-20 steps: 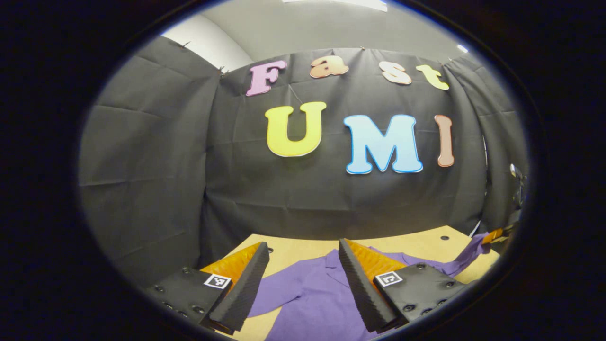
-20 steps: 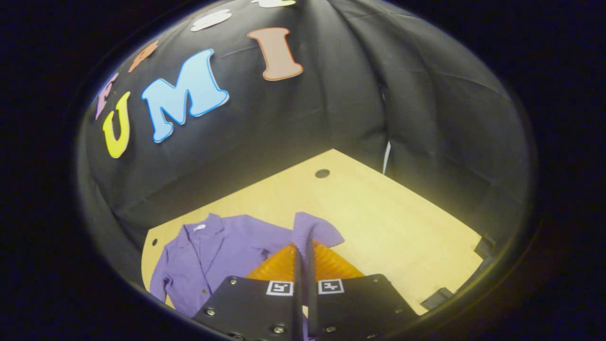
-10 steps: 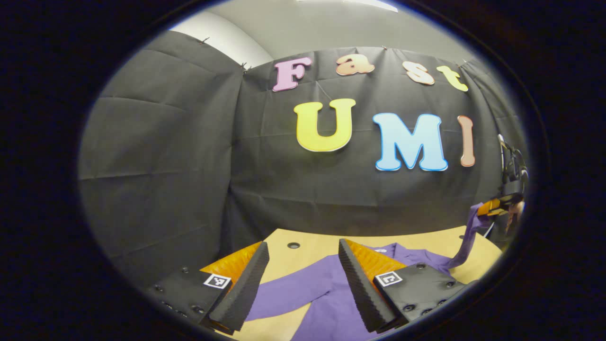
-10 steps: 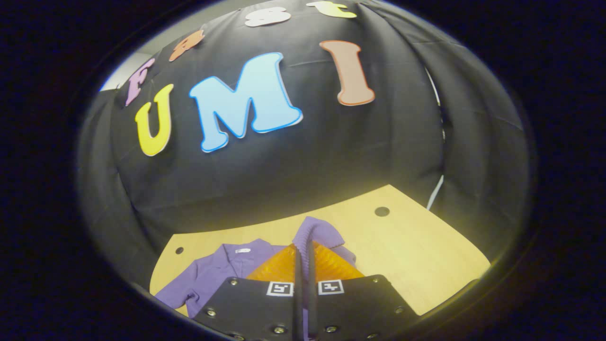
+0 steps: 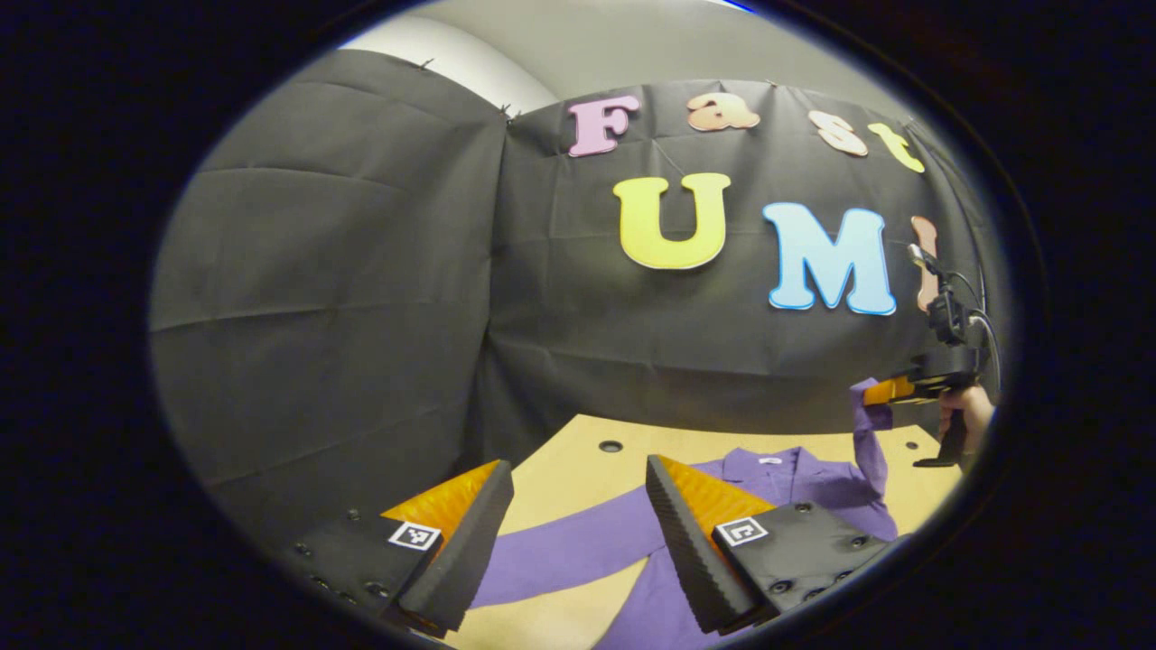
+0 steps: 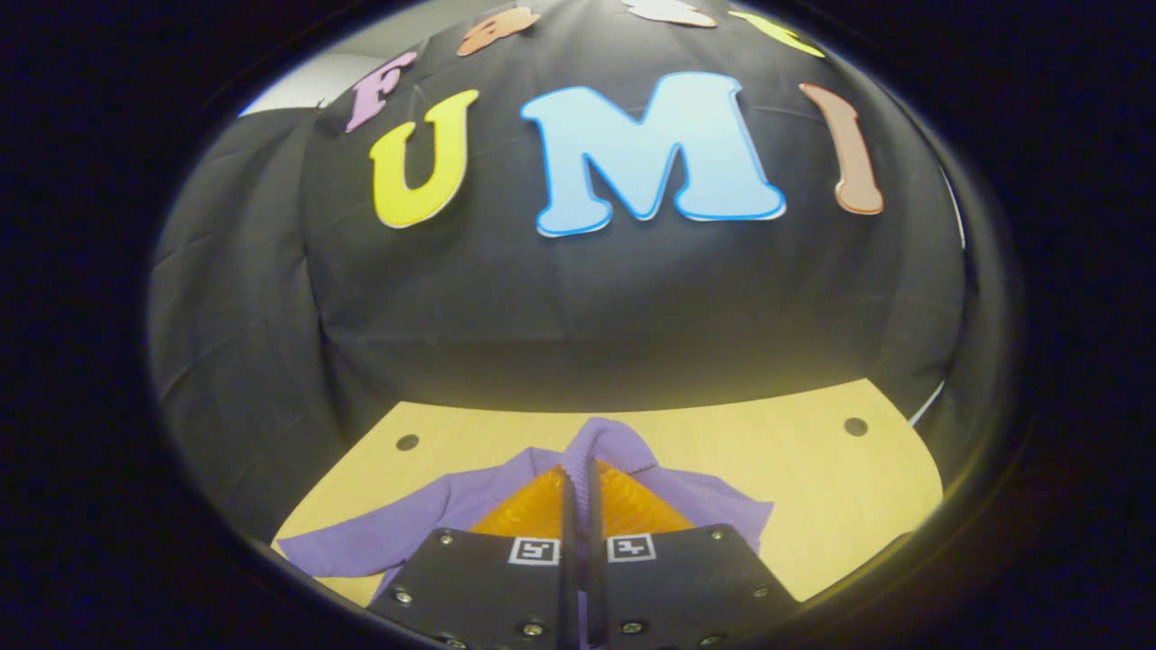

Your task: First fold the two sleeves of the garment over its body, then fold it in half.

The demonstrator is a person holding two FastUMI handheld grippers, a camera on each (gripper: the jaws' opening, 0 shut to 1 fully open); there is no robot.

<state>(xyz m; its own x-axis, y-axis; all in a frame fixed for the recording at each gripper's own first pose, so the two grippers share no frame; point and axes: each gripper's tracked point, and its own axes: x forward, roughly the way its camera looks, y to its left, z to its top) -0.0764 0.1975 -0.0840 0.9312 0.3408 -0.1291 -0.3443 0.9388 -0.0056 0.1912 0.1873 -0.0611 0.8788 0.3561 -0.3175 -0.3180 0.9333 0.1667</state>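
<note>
Across the wooden table (image 6: 795, 487) lay the purple garment (image 5: 786, 483). Your right gripper (image 6: 579, 483) pinched one lifted sleeve (image 6: 607, 444); your left gripper (image 5: 573, 533) hung open above the other sleeve (image 5: 578, 546). Neither was folded yet.

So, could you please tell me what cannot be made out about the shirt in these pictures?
- Lower body and hem of the purple shirt: cut off at the bottom edge of the left gripper view, partly behind the left tool.
- Shirt front in the right gripper view: covered by the right tool.
- Collar label: too small to make out.
</note>
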